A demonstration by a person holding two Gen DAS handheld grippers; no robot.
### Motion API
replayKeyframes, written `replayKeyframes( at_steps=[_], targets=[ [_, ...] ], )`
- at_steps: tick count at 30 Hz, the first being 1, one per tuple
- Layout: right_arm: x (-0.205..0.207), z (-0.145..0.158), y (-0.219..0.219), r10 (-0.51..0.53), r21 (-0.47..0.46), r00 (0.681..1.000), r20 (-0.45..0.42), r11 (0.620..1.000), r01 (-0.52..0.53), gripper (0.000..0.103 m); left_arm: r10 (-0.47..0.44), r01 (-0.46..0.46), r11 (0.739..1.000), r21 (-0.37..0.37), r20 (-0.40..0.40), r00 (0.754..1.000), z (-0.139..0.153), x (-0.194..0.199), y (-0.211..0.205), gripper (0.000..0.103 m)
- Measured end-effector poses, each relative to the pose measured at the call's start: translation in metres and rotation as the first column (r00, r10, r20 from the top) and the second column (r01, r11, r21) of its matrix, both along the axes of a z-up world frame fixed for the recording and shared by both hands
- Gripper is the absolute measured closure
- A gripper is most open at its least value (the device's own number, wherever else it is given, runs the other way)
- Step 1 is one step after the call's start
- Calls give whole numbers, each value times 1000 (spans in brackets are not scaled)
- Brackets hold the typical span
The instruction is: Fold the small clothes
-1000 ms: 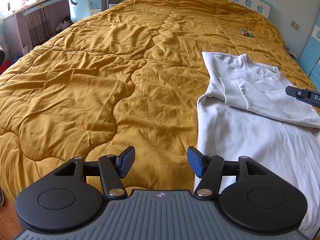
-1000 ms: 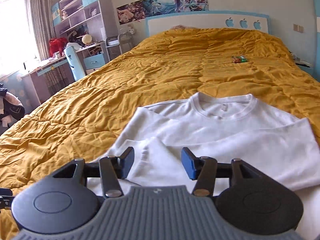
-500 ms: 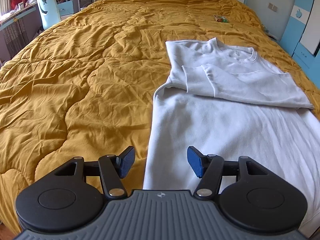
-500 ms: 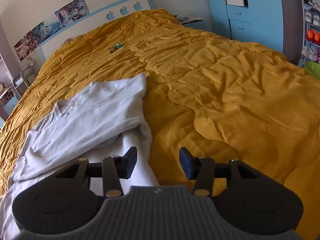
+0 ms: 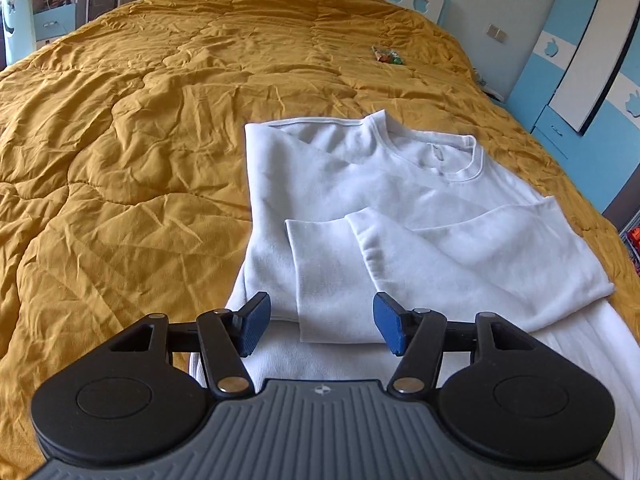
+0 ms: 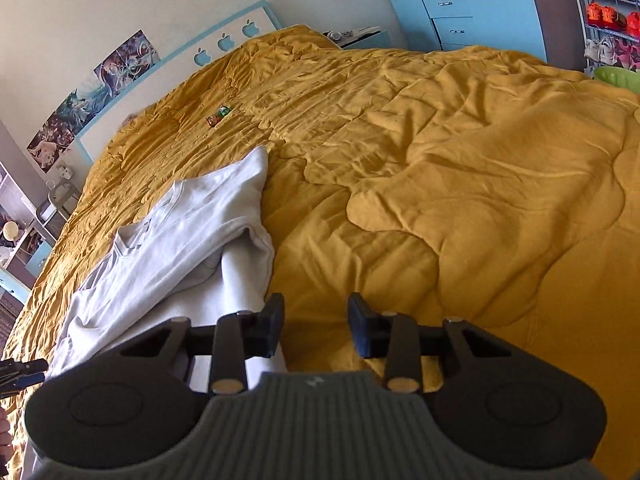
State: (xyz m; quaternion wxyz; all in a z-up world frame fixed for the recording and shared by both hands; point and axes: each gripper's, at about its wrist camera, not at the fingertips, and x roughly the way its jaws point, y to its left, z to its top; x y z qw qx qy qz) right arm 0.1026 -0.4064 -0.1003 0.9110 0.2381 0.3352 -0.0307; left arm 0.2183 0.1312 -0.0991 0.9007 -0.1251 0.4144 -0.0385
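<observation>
Moved since earlier: left tongs (image 5: 321,328) swung from bare quilt to over the folded sleeves; right tongs (image 6: 316,330) shifted to the garment's right edge.
Left tongs: apart, clamped on nothing.
Right tongs: just been closing, still apart, empty.
White sweatshirt (image 5: 404,200): flat on the mustard quilt (image 5: 140,128), sleeves folded across the chest.

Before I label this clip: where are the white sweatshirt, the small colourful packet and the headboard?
white sweatshirt (image 5: 400,200): left wrist view, chest below the collar.
small colourful packet (image 5: 387,55): left wrist view, its middle.
headboard (image 6: 224,42): right wrist view, apple cut-out panel.
</observation>
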Motion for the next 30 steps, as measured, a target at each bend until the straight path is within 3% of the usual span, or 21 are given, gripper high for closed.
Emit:
replayKeyframes(
  at_steps=[1,2,3,6,11,13,15,18,21,22,23,25,28,30],
  targets=[
    [-1,0,0,4,2,1000,3,1000,-4,71,0,-1,1000,-27,-14,1000,-5,4,2,61],
    [-1,0,0,8,3,1000,5,1000,-8,71,-6,4,998,-62,-21,1000,-9,6,4,97],
    [1,0,-1,13,6,1000,4,1000,-13,70,-12,11,997,-77,-12,1000,-12,8,5,100],
    [11,1,-1,43,0,999,2,999,-43,71,-8,10,997,-74,30,1000,-8,11,5,101],
    [41,3,-4,93,5,996,11,996,-93,71,-12,21,999,-35,237,971,44,5,0,101],
    [56,-1,-2,117,7,993,-9,993,-117,71,8,-7,1000,-4,267,964,56,7,2,101],
    [69,-5,0,141,29,990,-21,990,-141,71,30,-36,999,17,257,966,59,14,8,101],
    [84,-12,2,161,100,987,-25,982,-158,71,17,-14,1000,-16,210,977,45,19,13,101],
    [97,-21,7,164,134,986,-35,978,-158,71,4,-9,1000,23,183,983,29,15,5,100],
    [100,-22,11,176,123,984,-23,977,-172,90,9,-14,999,29,172,985,24,14,3,100],
    [103,-22,14,190,98,981,-26,978,-187,103,16,-20,999,26,160,987,20,14,2,100],
    [106,-22,20,170,30,984,-57,985,-169,103,37,-40,999,24,142,989,15,14,2,100],
    [94,1,17,93,-136,995,21,987,-89,103,53,-56,998,19,148,988,13,13,4,100],
    [93,15,14,143,-181,989,43,975,-133,103,56,-59,998,16,147,988,13,14,5,100]
  ],
)
